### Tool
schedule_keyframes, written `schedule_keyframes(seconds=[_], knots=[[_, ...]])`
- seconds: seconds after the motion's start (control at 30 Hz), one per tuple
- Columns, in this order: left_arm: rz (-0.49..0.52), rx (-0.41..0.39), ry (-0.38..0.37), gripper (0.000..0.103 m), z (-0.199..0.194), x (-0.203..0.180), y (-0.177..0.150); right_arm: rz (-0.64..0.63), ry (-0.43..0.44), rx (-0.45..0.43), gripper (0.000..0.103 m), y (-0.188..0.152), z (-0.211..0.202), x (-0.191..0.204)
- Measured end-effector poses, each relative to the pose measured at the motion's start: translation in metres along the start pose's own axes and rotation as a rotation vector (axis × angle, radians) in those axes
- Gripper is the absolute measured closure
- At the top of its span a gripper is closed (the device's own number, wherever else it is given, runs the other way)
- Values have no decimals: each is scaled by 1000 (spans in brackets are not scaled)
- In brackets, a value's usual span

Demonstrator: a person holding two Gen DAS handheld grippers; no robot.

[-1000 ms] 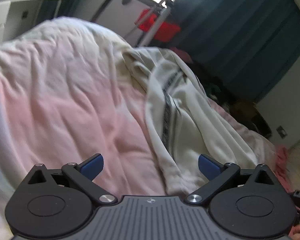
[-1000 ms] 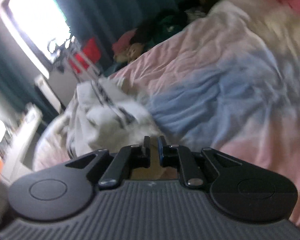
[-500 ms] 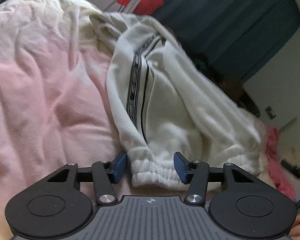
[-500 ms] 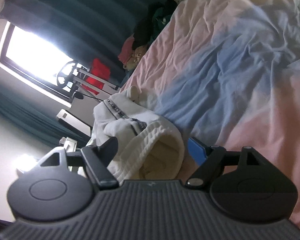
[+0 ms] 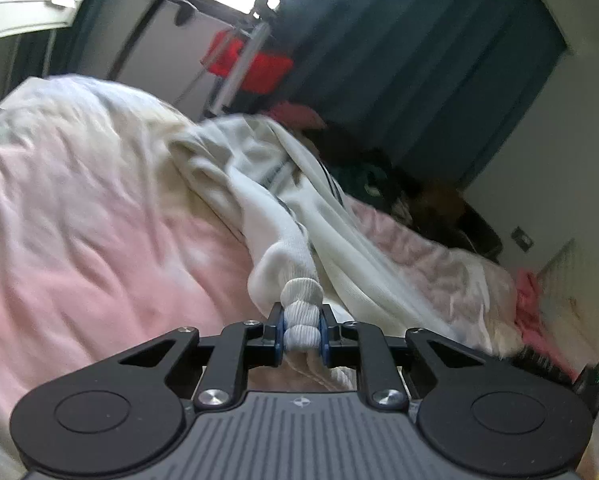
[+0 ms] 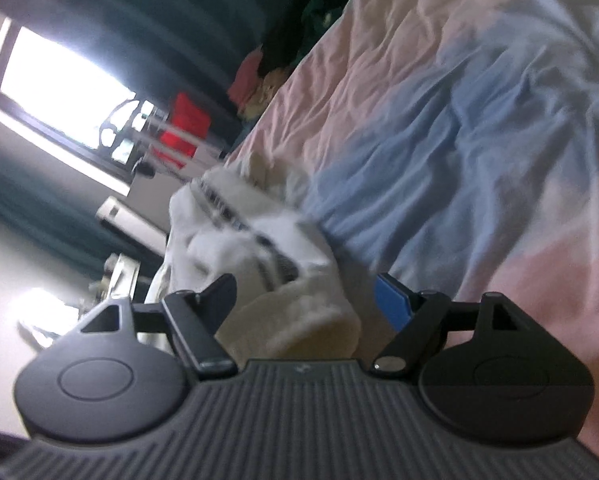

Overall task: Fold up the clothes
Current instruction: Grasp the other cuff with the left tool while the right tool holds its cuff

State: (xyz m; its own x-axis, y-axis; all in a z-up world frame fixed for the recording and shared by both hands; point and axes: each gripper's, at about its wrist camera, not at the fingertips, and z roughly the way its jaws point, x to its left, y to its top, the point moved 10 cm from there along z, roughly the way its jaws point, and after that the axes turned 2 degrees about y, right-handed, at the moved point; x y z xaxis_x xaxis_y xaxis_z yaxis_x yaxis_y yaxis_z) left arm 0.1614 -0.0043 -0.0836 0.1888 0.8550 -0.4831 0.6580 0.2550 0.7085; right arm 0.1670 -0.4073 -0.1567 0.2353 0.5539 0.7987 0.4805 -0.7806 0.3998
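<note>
- The bed (image 5: 79,240) fills most of both views, covered in a rumpled duvet that is pink and cream in the left wrist view and pink with a broad pale-blue patch (image 6: 439,168) in the right wrist view.
- Dark teal curtains (image 5: 419,60) hang behind the bed, beside a bright window (image 6: 59,68); a metal rack with something red (image 5: 247,64) on it stands in front of the window.
- A heap of dark and coloured clothes (image 5: 379,176) lies past the far edge of the bed, too blurred to sort out.
- The white garment (image 5: 299,200), a knit piece with dark stripes along one seam, lies bunched on the bed towards its far edge and stretches from there to the left hand-held gripper; its near end is lifted clear of the duvet.
- In the right wrist view the same white garment (image 6: 251,240) is heaped just ahead of the fingers, near the edge of the bed on the window side, and one cream ribbed end of it lies between them.
- The left hand-held gripper (image 5: 302,334) is pressed together on the garment's ribbed cuff (image 5: 301,312), which bulges up between the blue pads.
- The right hand-held gripper (image 6: 305,300) is spread wide on either side of the garment's cream end; whether its fingers touch the cloth I cannot tell.
</note>
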Motion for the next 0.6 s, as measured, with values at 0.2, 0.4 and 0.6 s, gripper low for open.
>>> schedule_keyframes(seconds=[0.2, 0.4, 0.6], knots=[[-140, 34, 37, 86, 7, 72, 12, -49, -17, 101, 24, -41, 19, 12], [-279, 60, 44, 85, 28, 123, 16, -74, 9, 129, 24, -56, 40, 22], [-325, 73, 66, 84, 42, 130, 15, -111, 13, 172, 24, -69, 71, 23]])
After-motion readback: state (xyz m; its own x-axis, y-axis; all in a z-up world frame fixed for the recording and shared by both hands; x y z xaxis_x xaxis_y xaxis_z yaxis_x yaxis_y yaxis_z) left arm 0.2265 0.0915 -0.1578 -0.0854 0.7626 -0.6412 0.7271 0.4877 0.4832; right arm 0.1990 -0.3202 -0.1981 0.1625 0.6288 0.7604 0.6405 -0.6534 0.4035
